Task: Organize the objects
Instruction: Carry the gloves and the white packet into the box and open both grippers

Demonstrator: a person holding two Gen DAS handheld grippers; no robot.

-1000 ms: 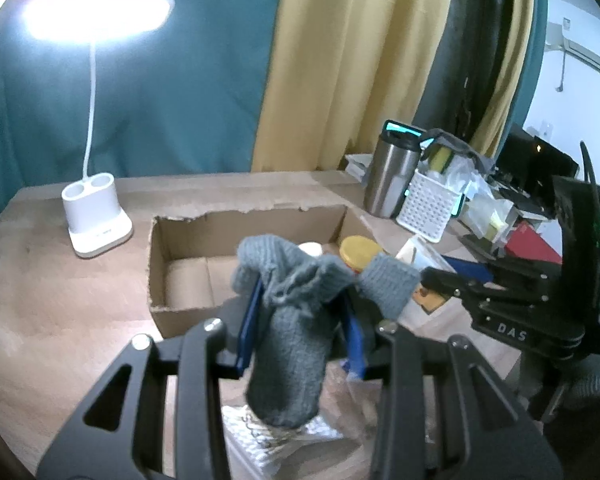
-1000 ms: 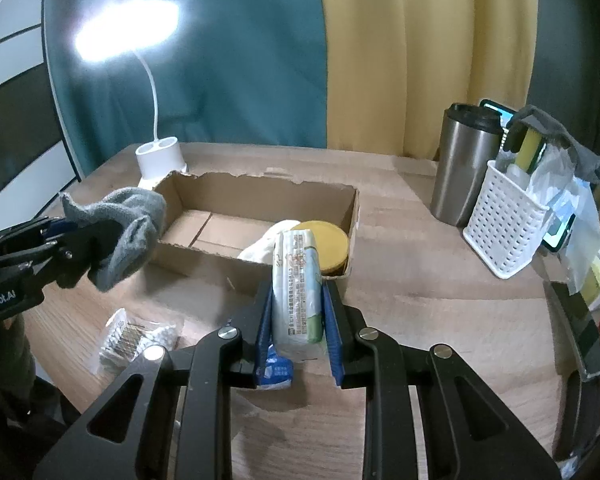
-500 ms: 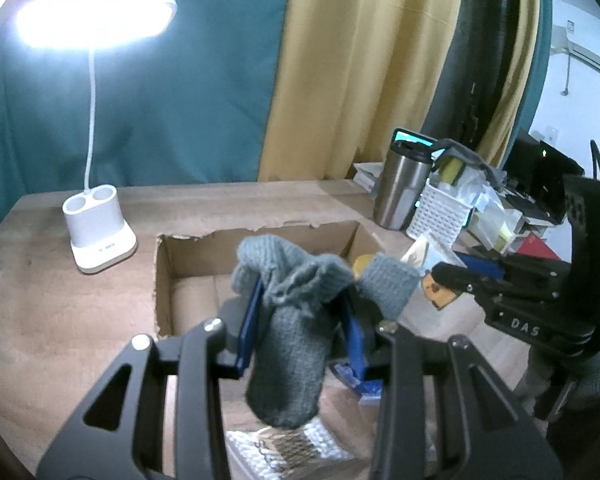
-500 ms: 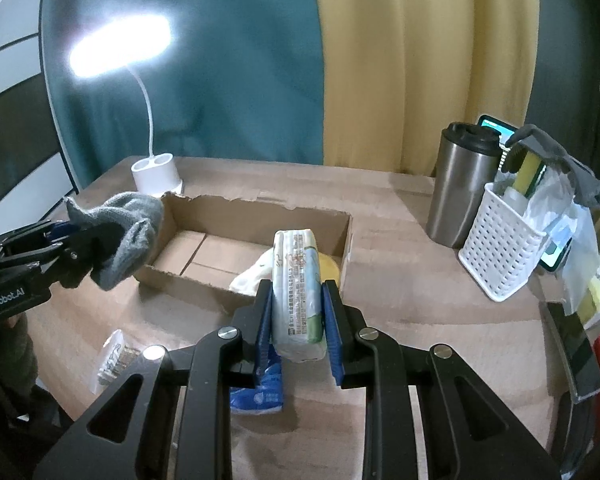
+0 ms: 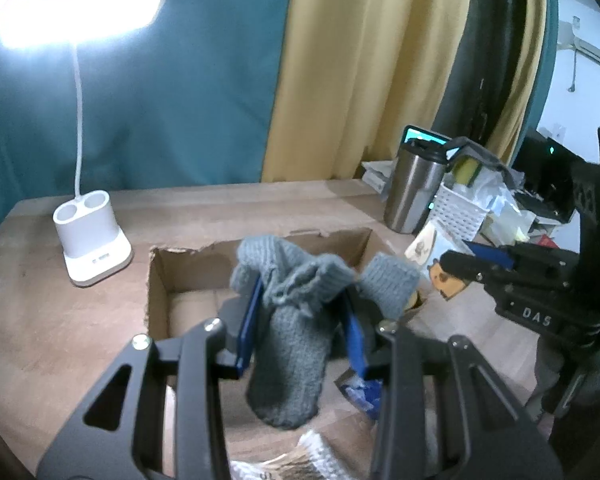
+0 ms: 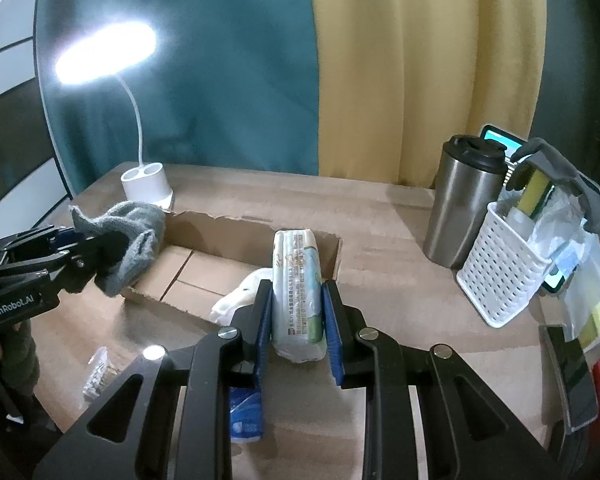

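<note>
My left gripper (image 5: 302, 324) is shut on a grey knitted sock (image 5: 290, 352) and holds it above the near wall of an open cardboard box (image 5: 158, 280). The sock also shows in the right wrist view (image 6: 130, 240) over the box's left end (image 6: 220, 228). My right gripper (image 6: 296, 312) is shut on a white and green tissue pack (image 6: 298, 292), held upright above the table in front of the box. The pack shows in the left wrist view (image 5: 424, 242). A white cloth (image 6: 240, 298) lies in the box.
A white desk lamp base (image 5: 92, 244) stands left of the box. A steel tumbler (image 6: 464, 204) and a white perforated basket (image 6: 504, 276) stand to the right. A blue packet (image 6: 246, 412) and a clear bag (image 6: 98, 372) lie on the table in front of the box.
Both grippers have lifted higher with their loads. The box now looks lower and farther in both views. The sock and the tissue pack stay gripped.
</note>
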